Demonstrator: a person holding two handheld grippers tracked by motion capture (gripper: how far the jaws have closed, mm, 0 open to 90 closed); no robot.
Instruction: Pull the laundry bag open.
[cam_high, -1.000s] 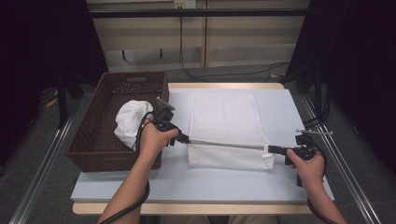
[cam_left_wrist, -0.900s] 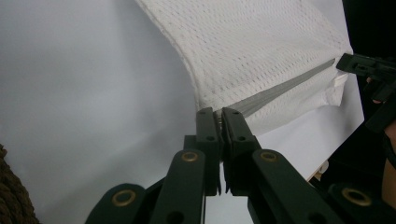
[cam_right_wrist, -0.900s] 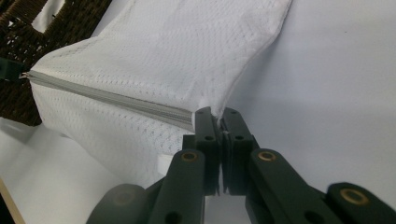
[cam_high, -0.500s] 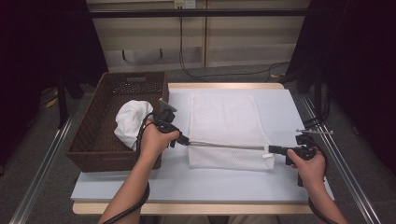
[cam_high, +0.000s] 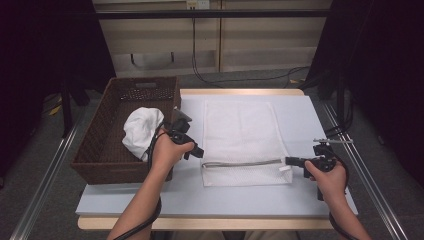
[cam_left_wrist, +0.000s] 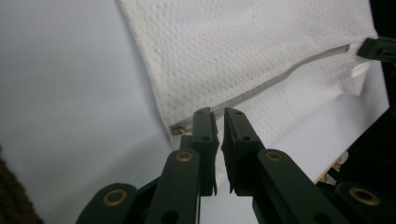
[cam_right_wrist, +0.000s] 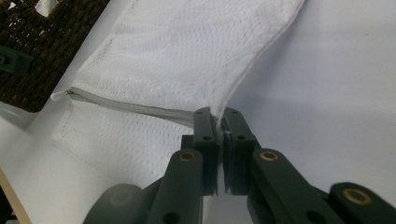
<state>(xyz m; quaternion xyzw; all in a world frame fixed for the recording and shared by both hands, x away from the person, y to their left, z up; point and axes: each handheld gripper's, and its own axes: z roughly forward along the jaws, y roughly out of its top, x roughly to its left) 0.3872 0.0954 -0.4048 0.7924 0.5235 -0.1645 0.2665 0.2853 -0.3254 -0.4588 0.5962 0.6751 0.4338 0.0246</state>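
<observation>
Mesh laundry bag flat on table, zipper edge nearest the person.
Right gripper clamps the bag's zipper-end corner. Left gripper is just off the opposite zipper end, jaws slightly apart, holding nothing. Wicker basket with white cloth at left.

One mesh laundry bag, one wicker basket holding what looks like one white cloth, two grippers: left gripper, right gripper.
</observation>
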